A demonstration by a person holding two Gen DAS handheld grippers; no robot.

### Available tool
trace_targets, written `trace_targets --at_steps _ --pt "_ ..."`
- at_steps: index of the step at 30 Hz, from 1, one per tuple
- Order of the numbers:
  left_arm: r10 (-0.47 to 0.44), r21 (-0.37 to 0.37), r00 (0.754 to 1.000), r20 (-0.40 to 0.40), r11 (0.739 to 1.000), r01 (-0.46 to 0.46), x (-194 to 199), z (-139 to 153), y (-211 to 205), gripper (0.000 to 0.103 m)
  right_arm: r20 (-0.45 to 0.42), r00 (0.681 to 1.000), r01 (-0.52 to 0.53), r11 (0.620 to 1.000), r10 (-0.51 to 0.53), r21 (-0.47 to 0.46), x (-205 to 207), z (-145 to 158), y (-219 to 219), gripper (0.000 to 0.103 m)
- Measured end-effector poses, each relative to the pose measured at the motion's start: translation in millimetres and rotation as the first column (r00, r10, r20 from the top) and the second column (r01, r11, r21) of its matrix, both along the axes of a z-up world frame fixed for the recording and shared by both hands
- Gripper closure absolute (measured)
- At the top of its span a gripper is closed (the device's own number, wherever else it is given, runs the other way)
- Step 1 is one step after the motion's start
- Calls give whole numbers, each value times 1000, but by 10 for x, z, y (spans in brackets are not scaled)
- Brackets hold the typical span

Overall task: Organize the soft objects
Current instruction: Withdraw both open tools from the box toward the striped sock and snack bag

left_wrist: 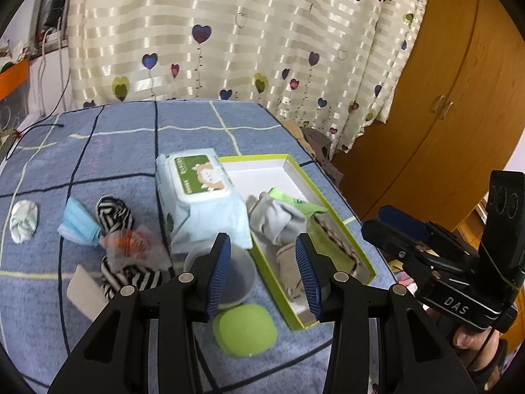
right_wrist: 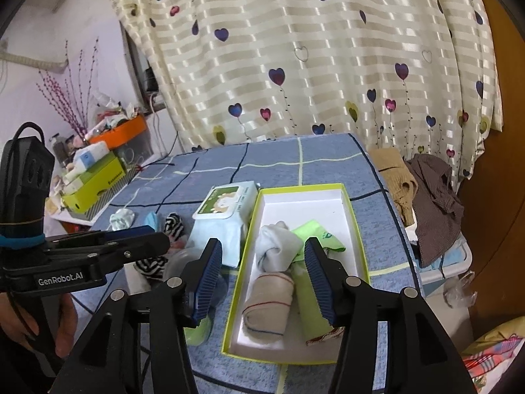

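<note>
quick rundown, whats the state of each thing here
box: open, no lid, partly filled
grey sock: balled, in box
beige roll: rolled, in box
green cloth: rolled, in box
wipes pack: flap closed, left of box
mask: crumpled, on bed
striped sock: loose, on bed
left tongs: open, empty
right tongs: open, empty

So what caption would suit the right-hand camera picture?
Open right gripper above a green-rimmed box holding rolled socks, wet wipes pack alongside.
</note>
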State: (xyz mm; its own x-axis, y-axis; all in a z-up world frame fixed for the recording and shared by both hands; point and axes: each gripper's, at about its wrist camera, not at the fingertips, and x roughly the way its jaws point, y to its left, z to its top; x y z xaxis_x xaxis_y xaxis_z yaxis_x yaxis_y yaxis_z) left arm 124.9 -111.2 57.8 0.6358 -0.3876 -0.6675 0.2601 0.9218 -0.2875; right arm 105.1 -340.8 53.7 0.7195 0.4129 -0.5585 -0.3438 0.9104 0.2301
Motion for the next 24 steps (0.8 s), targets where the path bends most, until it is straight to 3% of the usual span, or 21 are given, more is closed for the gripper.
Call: trace_targets --at_steps 24 --pt "76 2 997 5 997 -76 -327 -54 374 60 -12 996 -92 996 92 -8 -240 69 402 49"
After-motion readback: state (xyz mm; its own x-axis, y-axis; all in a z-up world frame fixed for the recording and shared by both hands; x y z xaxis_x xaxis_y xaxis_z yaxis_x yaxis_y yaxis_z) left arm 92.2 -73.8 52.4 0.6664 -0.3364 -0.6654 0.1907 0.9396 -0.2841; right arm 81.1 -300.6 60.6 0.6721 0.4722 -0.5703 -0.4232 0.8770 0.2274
